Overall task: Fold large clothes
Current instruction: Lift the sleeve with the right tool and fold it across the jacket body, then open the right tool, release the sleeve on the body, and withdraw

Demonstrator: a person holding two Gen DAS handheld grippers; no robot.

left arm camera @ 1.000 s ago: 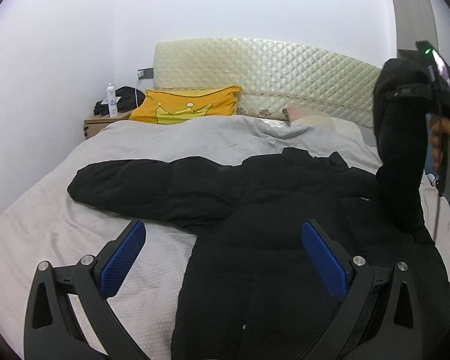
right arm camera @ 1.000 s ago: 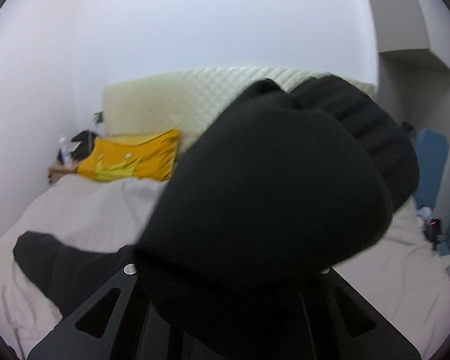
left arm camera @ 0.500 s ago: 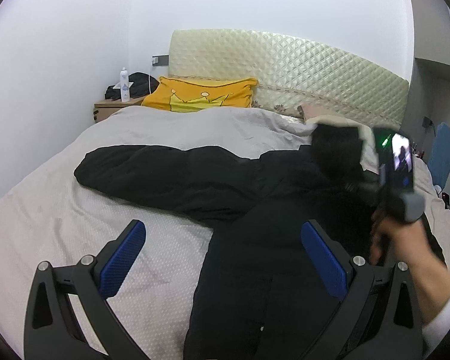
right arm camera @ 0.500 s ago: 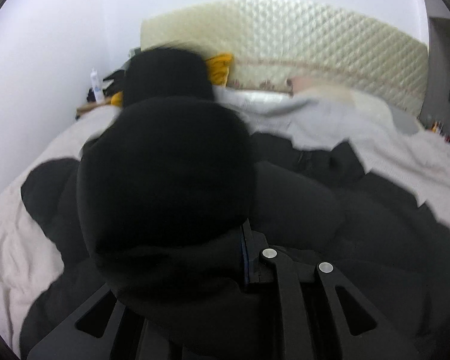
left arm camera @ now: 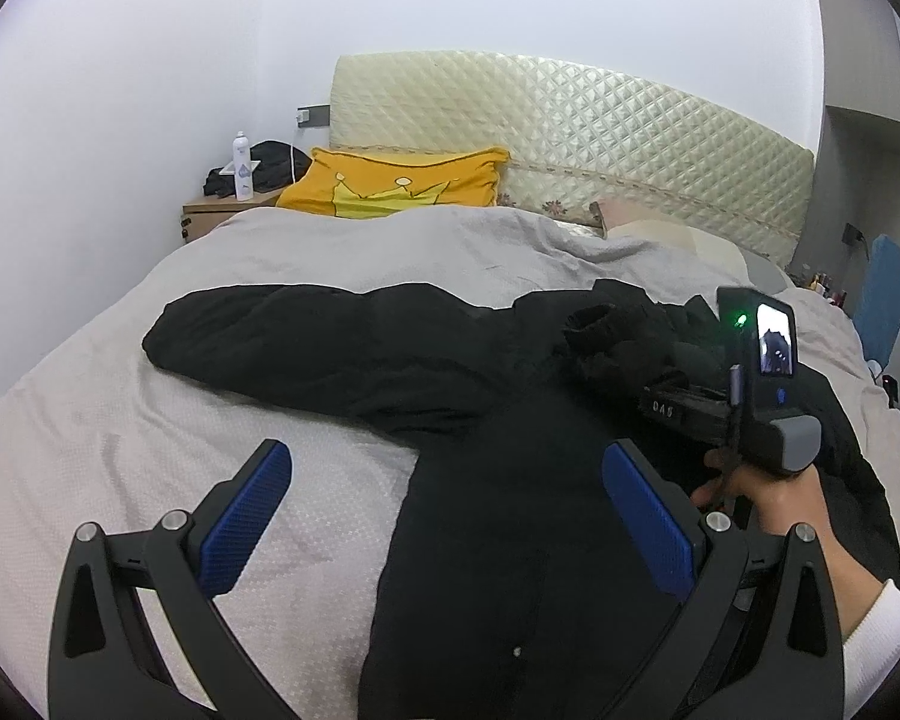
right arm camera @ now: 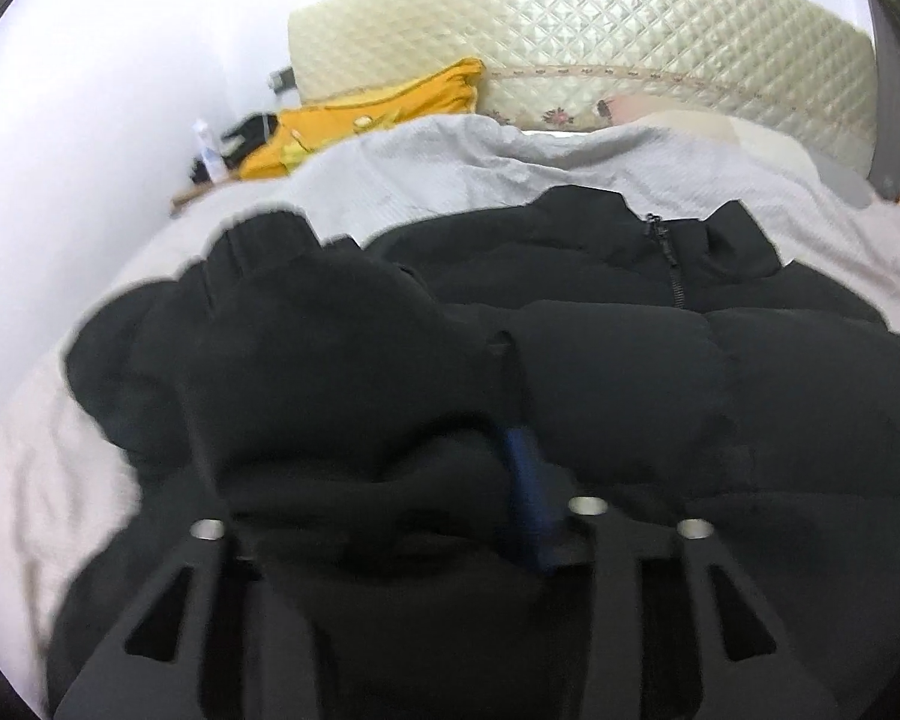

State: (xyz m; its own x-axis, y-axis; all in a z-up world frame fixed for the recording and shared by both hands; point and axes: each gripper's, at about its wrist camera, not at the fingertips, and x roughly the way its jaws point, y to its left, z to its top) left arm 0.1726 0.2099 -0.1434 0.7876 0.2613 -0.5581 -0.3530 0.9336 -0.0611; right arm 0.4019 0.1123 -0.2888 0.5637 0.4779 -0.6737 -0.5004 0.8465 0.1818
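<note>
A large black padded jacket (left arm camera: 510, 480) lies on the grey bed cover (left arm camera: 120, 420), its left sleeve (left arm camera: 306, 336) stretched out to the left. My left gripper (left arm camera: 444, 492) is open and empty, hovering above the jacket's lower body. My right gripper (left arm camera: 630, 360) is shut on the right sleeve cuff (left arm camera: 606, 336) and holds it over the jacket's chest. In the right wrist view the sleeve (right arm camera: 342, 360) bunches between the fingers (right arm camera: 525, 480), with the zipped collar (right arm camera: 666, 252) beyond.
A yellow crown pillow (left arm camera: 396, 186) and a cream quilted headboard (left arm camera: 570, 132) stand at the bed's far end. A nightstand (left arm camera: 210, 210) with a white bottle (left arm camera: 242, 167) sits at the far left. Blue items (left arm camera: 882, 300) line the right side.
My right gripper has carried the right sleeve from high up at the right down and leftward onto the jacket's chest. The left gripper stayed open and shifted its view slightly.
</note>
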